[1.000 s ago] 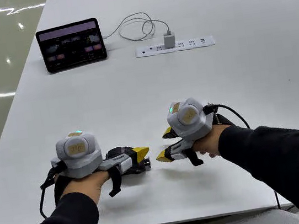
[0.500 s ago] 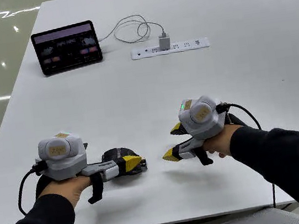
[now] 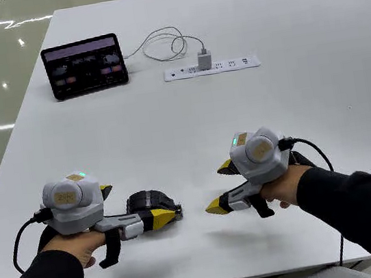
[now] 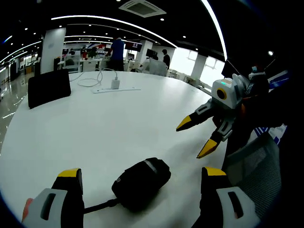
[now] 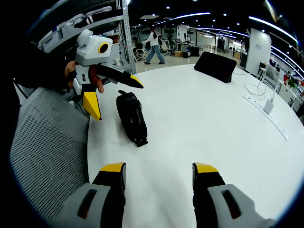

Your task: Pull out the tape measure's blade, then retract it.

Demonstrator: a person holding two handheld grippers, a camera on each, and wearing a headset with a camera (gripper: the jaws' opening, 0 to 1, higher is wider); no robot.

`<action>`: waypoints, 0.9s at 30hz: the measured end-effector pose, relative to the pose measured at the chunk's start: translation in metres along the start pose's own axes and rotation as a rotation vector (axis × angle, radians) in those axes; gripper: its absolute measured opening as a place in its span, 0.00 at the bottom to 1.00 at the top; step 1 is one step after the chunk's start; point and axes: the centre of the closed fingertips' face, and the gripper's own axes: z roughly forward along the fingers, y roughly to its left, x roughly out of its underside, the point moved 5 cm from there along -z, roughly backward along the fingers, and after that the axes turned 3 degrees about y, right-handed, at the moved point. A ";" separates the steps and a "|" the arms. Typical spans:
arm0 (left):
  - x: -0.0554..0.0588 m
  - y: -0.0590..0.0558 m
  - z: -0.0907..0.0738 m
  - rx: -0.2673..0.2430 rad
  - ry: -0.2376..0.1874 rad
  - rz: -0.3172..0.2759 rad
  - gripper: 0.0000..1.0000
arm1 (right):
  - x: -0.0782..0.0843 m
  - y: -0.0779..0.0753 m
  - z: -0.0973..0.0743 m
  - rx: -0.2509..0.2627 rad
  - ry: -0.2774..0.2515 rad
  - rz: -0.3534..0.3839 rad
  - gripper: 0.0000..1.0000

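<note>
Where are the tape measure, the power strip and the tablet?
tape measure (image 4: 142,183), left gripper view, middle of its black case
power strip (image 3: 230,65), head view, bare white top near its middle
tablet (image 3: 84,64), head view, centre of its screen

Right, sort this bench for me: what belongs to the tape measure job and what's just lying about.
Job: tape measure, left gripper open around it, right gripper open nearby.
Lying about: tablet, power strip, charger, white cable.

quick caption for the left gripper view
Open left gripper around the black tape measure on the white table, right gripper opposite
</note>
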 end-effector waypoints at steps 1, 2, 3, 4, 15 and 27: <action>0.000 0.000 -0.001 0.000 -0.002 0.004 1.00 | 0.004 -0.001 -0.004 0.006 -0.002 0.005 0.53; 0.000 0.000 -0.002 0.004 -0.006 0.005 1.00 | 0.006 -0.002 -0.006 0.010 -0.002 0.012 0.54; -0.001 0.000 -0.003 0.006 -0.007 0.002 1.00 | 0.011 -0.004 -0.009 0.015 0.000 0.028 0.56; 0.000 0.000 -0.003 0.007 -0.004 0.001 1.00 | 0.014 -0.005 -0.010 0.020 0.002 0.035 0.57; 0.009 0.005 -0.013 -0.011 0.045 0.106 1.00 | 0.036 -0.015 -0.038 0.083 -0.035 0.083 0.69; 0.015 0.019 -0.031 -0.029 0.021 0.070 1.00 | 0.062 -0.024 -0.075 0.166 -0.064 0.117 0.79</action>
